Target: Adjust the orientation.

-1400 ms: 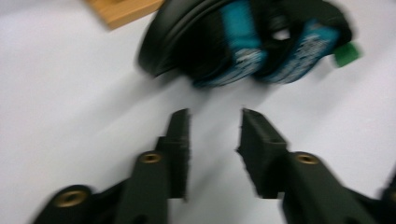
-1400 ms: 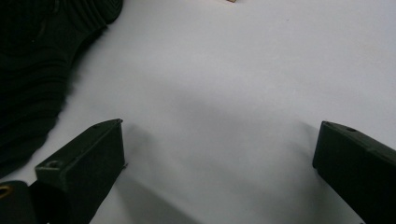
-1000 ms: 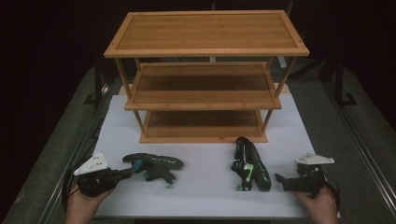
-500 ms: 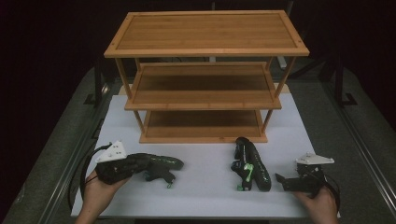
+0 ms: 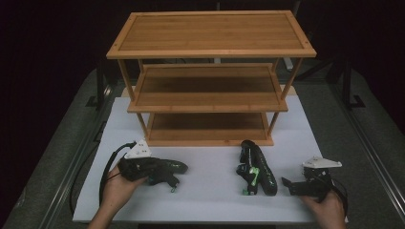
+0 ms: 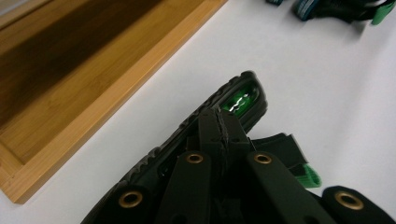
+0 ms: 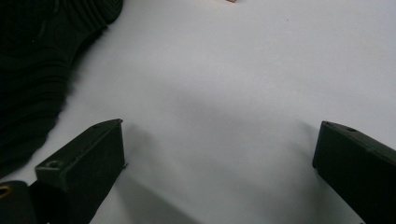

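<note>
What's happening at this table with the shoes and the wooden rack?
A person holds a grasping tool in each hand. The left tool is shut on the left sandal, which lies on the white mat. The right tool, open, rests beside the right sandal. The bamboo shoe rack behind holds nothing yet.
</note>
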Demonstrator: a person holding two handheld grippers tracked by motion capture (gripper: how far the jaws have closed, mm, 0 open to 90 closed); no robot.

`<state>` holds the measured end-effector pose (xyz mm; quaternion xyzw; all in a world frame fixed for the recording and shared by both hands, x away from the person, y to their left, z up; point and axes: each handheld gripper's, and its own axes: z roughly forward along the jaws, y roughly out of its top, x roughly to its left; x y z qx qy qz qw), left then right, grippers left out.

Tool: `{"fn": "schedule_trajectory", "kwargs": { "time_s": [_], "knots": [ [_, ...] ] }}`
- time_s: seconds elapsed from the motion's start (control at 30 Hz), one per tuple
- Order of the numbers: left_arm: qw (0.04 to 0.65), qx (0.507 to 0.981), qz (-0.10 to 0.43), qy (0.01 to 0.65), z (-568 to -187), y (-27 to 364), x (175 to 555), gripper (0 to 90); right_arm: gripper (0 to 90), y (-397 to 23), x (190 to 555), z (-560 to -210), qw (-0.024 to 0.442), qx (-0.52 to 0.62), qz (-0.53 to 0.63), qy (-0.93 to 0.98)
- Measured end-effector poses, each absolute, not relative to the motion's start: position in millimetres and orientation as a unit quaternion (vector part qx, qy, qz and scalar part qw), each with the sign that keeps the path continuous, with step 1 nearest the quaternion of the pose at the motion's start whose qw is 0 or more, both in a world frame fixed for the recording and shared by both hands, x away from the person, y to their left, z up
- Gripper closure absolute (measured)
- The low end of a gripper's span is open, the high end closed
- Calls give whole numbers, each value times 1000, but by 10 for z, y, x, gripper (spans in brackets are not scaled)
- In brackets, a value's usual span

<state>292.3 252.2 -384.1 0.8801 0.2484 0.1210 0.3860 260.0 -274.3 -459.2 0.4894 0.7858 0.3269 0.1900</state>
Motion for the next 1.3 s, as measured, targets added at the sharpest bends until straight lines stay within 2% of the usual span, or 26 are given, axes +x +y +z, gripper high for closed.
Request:
{"fn": "schedule_trajectory", "kwargs": {
  "time_s": [1.3],
  "knots": [
    [375, 878, 91, 282, -3710, 2394, 3635, 900, 15, -2743, 2600, -4593, 190, 490, 327, 786]
  ]
}}
